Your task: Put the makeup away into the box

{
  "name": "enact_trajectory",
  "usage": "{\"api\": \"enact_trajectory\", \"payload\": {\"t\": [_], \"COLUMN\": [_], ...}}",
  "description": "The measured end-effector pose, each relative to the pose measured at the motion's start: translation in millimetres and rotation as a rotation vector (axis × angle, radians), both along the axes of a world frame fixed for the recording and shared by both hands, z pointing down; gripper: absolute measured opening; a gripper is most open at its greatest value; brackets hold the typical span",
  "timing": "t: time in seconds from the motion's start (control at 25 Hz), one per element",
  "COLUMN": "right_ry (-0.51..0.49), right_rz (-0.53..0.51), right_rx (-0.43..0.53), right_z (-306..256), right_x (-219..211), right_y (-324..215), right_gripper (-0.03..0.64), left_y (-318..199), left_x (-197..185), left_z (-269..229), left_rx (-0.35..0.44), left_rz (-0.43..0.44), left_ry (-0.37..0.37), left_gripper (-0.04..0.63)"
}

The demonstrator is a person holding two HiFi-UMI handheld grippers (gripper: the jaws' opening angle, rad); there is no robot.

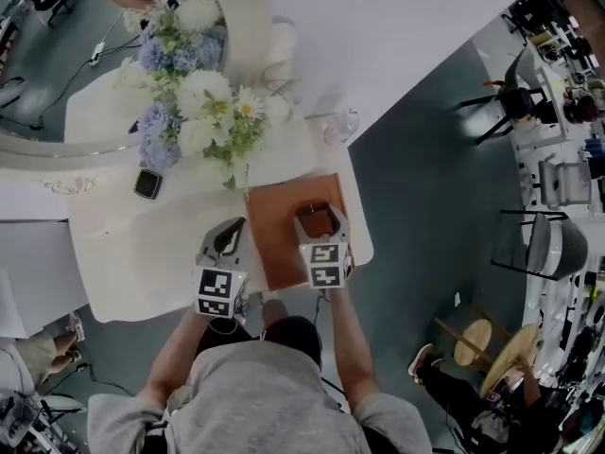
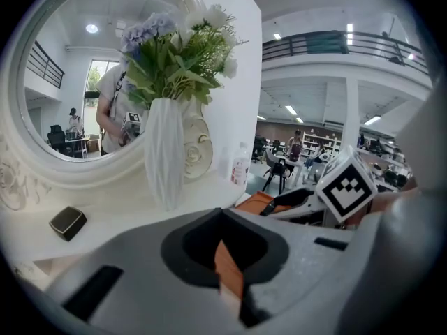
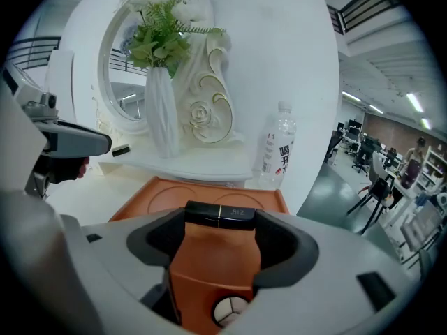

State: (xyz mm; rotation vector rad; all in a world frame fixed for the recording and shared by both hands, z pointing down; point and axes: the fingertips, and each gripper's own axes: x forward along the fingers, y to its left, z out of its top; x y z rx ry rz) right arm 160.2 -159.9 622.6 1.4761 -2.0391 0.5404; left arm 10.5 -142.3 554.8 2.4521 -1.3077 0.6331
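An orange-brown makeup box [image 1: 274, 249] lies open on the white dressing table [image 1: 142, 253]. My right gripper [image 1: 318, 219] hangs over the box's right half, shut on a black lipstick tube [image 3: 219, 215] held crosswise between its jaws. Beneath it, inside the box [image 3: 209, 185], a small round white item [image 3: 223, 311] shows. My left gripper [image 1: 227, 240] is at the box's left edge; in the left gripper view its jaws [image 2: 227, 271] are shut on a thin orange wall of the box [image 2: 229, 267]. A small dark compact [image 1: 146, 183] [image 2: 68, 222] lies on the table to the left.
A white vase of flowers [image 1: 213, 112] [image 2: 164, 155] stands just behind the box in front of an ornate round mirror [image 2: 70, 82]. A clear water bottle [image 1: 340, 126] [image 3: 278, 149] stands at the table's back right corner. The table edge drops off right of the box.
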Motion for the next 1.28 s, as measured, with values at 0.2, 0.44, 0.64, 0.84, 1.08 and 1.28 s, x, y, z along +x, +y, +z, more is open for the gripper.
{"api": "enact_trajectory", "payload": {"t": [0.2,0.44,0.64,0.84,1.08,1.28], "right_ry": [-0.001,0.007,0.016,0.018,0.037,0.047], "right_rz": [0.009,0.029,0.031,0.05,0.051,0.054], "right_rx": [0.021,0.036,0.034,0.021,-0.01,-0.069], "right_z": [-13,-21,-20,-14,3,22], "right_x": [4,8,12,20,32,41], "right_y": [23,52,73,92,111,123], "right_gripper": [0.325,0.325,0.325,0.325,0.325,0.325], "left_y": [13,33,48,60,74,81], "left_x": [7,13,21,28,39,46], "left_z": [-7,-8,-7,-4,4,13], "left_rx": [0.012,0.018,0.015,0.008,-0.006,-0.024], "left_rz": [0.038,0.08,0.125,0.148,0.185,0.198], "left_ry": [0.017,0.019,0.017,0.021,0.011,0.007], "left_gripper": [0.002,0.0,0.0,0.002,0.002,0.002]}}
